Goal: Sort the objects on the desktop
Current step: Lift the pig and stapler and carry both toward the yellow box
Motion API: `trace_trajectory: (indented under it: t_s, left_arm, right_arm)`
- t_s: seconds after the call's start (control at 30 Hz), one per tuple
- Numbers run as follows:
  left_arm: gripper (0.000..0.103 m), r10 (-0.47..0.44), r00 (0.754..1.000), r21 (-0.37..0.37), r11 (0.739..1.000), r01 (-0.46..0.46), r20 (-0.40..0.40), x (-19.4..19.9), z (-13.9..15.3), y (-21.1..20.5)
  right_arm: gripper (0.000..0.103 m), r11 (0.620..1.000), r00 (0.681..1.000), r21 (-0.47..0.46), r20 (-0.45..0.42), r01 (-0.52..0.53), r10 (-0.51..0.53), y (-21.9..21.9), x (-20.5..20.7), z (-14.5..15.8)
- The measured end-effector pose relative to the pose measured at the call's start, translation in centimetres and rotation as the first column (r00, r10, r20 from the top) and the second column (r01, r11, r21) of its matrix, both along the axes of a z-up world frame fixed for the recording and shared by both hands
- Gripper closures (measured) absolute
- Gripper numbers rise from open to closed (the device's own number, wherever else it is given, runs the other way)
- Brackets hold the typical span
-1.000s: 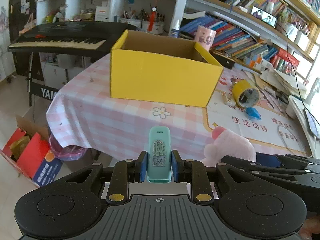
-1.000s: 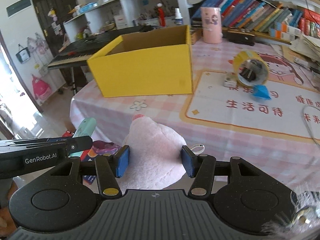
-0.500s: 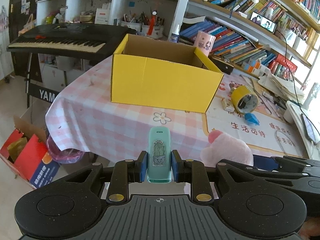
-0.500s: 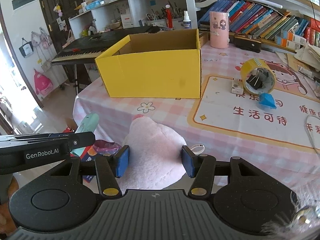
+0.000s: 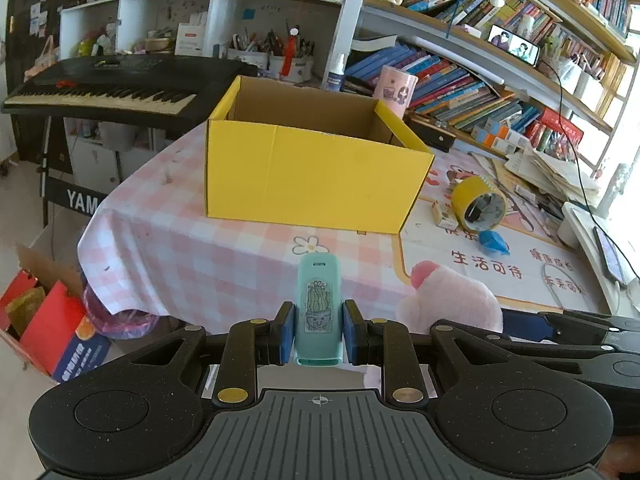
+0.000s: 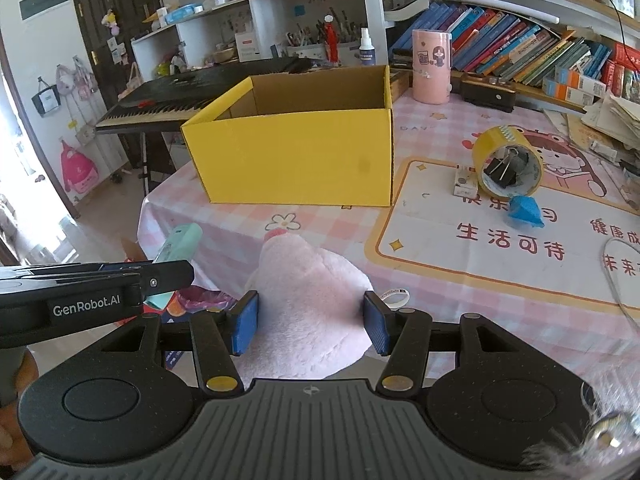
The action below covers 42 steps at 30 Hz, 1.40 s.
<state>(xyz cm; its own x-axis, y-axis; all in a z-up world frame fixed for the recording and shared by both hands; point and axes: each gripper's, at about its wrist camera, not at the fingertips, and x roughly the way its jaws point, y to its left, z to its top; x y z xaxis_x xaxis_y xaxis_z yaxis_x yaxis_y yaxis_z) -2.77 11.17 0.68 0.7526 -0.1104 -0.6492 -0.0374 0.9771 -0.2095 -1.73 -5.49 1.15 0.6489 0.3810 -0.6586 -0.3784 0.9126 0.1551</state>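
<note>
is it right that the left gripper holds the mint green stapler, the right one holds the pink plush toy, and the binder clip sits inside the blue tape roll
Not quite: the tape roll is yellow, as the right wrist view shows. The rest stands.

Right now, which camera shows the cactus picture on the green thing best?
The left wrist view: the green thing faces it, sticker showing, held in the left gripper. The right wrist view catches only its plain side, partly hidden.

Both grippers: matte black speckled plastic, ribbed grey centre pad w/ crosshair mark, round discs each side, brass rivets on linkage arms. Left gripper (image 5: 318, 332) & right gripper (image 6: 311, 322): blue pads (image 6: 245, 322). White "GenRobot.AI" lettering on left's side.
</note>
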Motion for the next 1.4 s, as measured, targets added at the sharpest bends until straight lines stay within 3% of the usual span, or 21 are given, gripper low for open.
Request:
trace_trajectory:
  t_s: [0.57, 0.9, 1.13, 1.4]
  left_arm:
    - [0.08, 0.009, 0.999, 0.023, 1.0, -0.01, 0.033, 1.0, 0.9, 0.2]
    - [0.08, -0.042, 0.983, 0.097, 0.995, 0.025, 0.179, 4.3, 4.5, -1.2]
    - [0.08, 0.003, 0.965, 0.122, 0.992, -0.036, 0.262, 8.1, 6.5, -0.4]
    - [0.08, 0.068, 0.958, 0.138, 0.984, -0.11, 0.279, 12.8, 6.7, -0.3]
  right_arm:
    - [0.051, 1.0, 1.0, -0.004, 0.004, 0.0, 0.0, 0.5, 1.0, 0.3]
    - [0.051, 0.998, 0.98, 0.043, 0.188, 0.055, -0.062, -0.9, 3.6, 3.9]
    - [0.051, 0.998, 0.946, 0.066, 0.32, 0.021, -0.041, -1.0, 8.1, 7.4]
    - [0.051, 0.997, 0.925, 0.046, 0.38, -0.055, 0.033, -0.4, 14.1, 9.3]
